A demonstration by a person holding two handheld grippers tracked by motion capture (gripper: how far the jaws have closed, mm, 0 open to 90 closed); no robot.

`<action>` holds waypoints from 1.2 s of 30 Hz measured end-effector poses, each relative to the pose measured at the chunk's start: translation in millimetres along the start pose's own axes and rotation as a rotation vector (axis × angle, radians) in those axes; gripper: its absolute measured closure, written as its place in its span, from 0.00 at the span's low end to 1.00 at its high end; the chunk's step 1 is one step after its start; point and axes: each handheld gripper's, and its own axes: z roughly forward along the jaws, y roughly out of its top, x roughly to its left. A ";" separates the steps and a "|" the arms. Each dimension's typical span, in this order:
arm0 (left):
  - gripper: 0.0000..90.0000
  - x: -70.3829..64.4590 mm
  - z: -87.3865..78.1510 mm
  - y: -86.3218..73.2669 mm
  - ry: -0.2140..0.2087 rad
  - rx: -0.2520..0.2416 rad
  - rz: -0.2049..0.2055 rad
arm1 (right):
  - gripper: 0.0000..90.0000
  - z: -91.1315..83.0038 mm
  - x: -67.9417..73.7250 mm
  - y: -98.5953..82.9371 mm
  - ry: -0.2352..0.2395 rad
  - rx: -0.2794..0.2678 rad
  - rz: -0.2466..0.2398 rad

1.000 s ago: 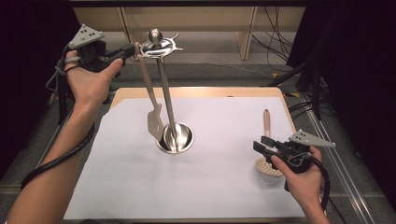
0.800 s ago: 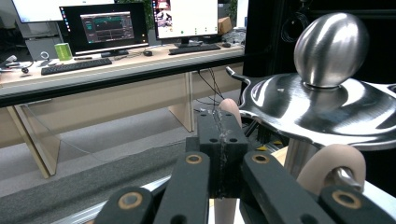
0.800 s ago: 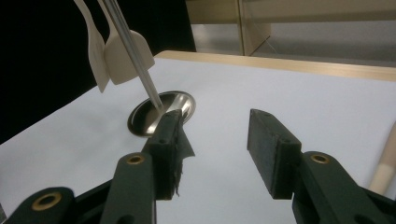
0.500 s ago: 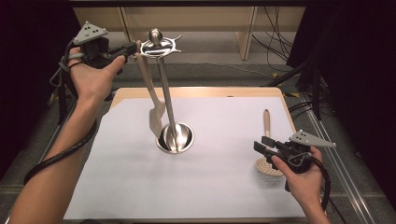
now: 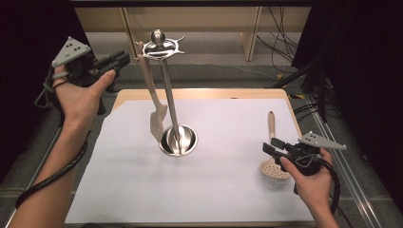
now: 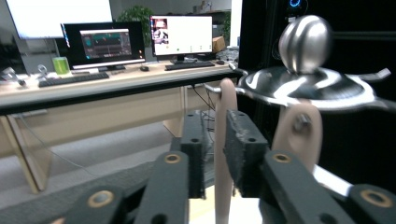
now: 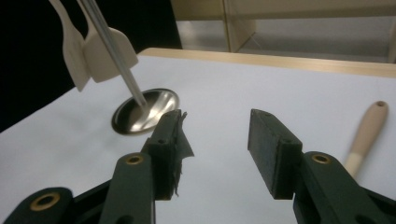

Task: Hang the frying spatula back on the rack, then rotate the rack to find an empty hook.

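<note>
**High view: spatula on the rack hook**

Left gripper (image 5: 124, 59) sits up near the rack's top, jaws nearly closed with nothing between them; the spatula (image 5: 153, 102) hangs from the utensil stand (image 5: 167, 95) just past them. Right gripper (image 5: 272, 148) hovers open above the slotted spoon (image 5: 273, 156) on the table (image 5: 228, 190).

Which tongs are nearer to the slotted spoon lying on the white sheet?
Right. The right tongs hover open just left of the slotted spoon, beside its head. The left tongs are far across the table, raised near the top of the metal stand.
</note>
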 end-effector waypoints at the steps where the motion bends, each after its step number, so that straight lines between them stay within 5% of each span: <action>1: 0.79 -0.8 -5.6 -3.2 0.004 -0.006 0.003 | 0.62 -0.6 -1.2 0.1 -0.019 0.003 -0.008; 7: 0.60 -4.9 -31.9 -34.6 0.024 -0.028 -0.004 | 0.62 -1.2 -3.5 0.9 -0.067 0.036 0.030; 16: 0.54 2.1 -44.6 -65.8 0.054 -0.027 -0.066 | 0.63 4.2 -10.2 9.0 -0.122 0.047 0.039; 17: 0.54 2.0 -44.3 -67.2 0.056 -0.023 -0.069 | 0.63 4.4 -14.0 10.3 -0.118 0.045 0.013; 18: 0.54 1.8 -43.5 -68.4 0.049 -0.010 -0.066 | 0.64 4.1 -11.1 11.3 -0.131 0.056 0.048; 19: 0.54 1.7 -43.5 -68.6 0.044 -0.007 -0.064 | 0.64 4.9 -15.5 12.2 -0.145 0.055 0.002; 25: 0.53 -1.9 -44.7 -67.0 0.038 -0.018 -0.065 | 0.67 5.7 -14.2 13.5 -0.177 0.101 0.051; 27: 0.53 -3.5 -44.2 -68.0 0.034 -0.013 -0.065 | 0.68 5.8 -19.2 13.0 -0.187 0.104 0.014; 31: 0.53 -3.9 -44.2 -67.3 0.026 -0.016 -0.063 | 0.72 7.5 -25.5 12.1 -0.215 0.171 0.037; 34: 0.53 -2.5 -44.7 -68.0 0.026 -0.016 -0.071 | 0.74 11.7 -30.1 10.1 -0.238 0.221 0.102; 36: 0.53 -1.0 -45.8 -69.0 0.032 -0.017 -0.077 | 0.75 13.9 -36.6 8.8 -0.271 0.260 0.077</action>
